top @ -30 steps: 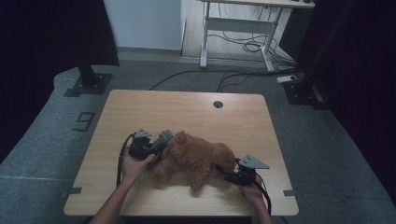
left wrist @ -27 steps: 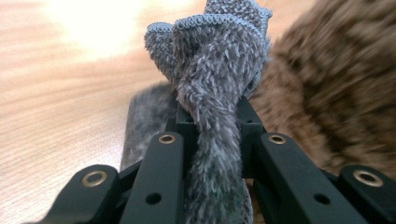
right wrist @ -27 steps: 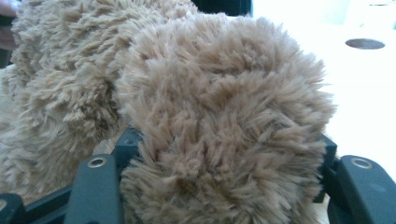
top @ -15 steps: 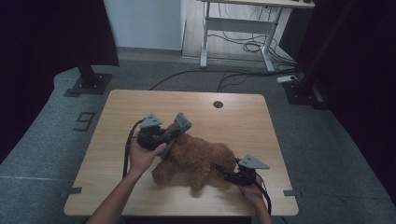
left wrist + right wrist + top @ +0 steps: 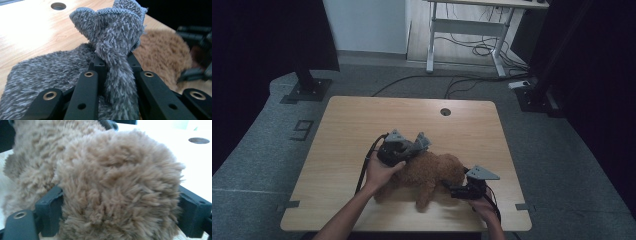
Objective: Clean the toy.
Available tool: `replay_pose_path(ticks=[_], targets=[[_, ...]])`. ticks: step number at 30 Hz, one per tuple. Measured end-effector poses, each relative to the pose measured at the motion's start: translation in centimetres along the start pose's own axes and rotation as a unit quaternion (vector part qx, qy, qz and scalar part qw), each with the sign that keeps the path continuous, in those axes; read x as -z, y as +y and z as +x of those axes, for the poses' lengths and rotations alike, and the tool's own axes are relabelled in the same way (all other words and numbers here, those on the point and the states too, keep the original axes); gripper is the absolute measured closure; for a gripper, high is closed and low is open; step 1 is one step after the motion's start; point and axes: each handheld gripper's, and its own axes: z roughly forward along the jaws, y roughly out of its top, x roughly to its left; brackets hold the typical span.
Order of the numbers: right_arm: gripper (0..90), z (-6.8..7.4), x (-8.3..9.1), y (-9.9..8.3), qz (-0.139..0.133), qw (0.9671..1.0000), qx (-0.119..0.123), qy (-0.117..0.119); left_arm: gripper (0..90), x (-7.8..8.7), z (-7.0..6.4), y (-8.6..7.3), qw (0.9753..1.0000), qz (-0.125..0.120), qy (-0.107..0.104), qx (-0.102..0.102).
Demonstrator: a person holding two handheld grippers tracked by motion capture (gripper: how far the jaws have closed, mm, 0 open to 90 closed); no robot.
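A brown plush toy [image 5: 427,170] lies on the wooden table [image 5: 362,120], toward the front. My left gripper [image 5: 411,149] is at the toy's upper left, shut on a bunched fold of a grey fuzzy cloth [image 5: 421,142]. In the left gripper view that gripper [image 5: 115,61] pinches the cloth [image 5: 117,37], whose rest spreads over the table, with the plush toy [image 5: 162,52] behind. My right gripper [image 5: 451,188] comes in from the toy's right end. Its jaws clasp a round furry part of the plush toy [image 5: 117,185] on both sides in the right gripper view.
A round cable hole [image 5: 445,111] sits near the table's far edge. The far half and left side of the table are bare wood. Beyond the table are a desk frame [image 5: 467,30] and cables on the floor.
My left gripper has moved right, toward the plush toy, carrying the grey cloth with it. The right gripper and the toy have stayed put.
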Motion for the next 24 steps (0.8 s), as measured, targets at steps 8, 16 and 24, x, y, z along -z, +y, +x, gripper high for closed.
replay_pose_path(ticks=[8, 16, 24], targets=[[10.0, -0.2, 1.6, 2.1, -0.023, 0.9976, -0.057, 0.031, 77.0, 0.7, -0.2, -3.6, 0.9986, -0.025, -0.039, 0.024], [0.0, -0.6, -0.3, 2.1, 0.059, 0.9944, -0.087, 0.01, 77.1, 0.9, -1.1, -4.3, 0.999, -0.029, -0.031, 0.009], [22.3, -0.1, -0.4, 1.3, 0.075, 0.9948, -0.067, 0.013, 76.9, 1.3, -2.1, -2.4, 0.9994, -0.024, -0.023, 0.004]])
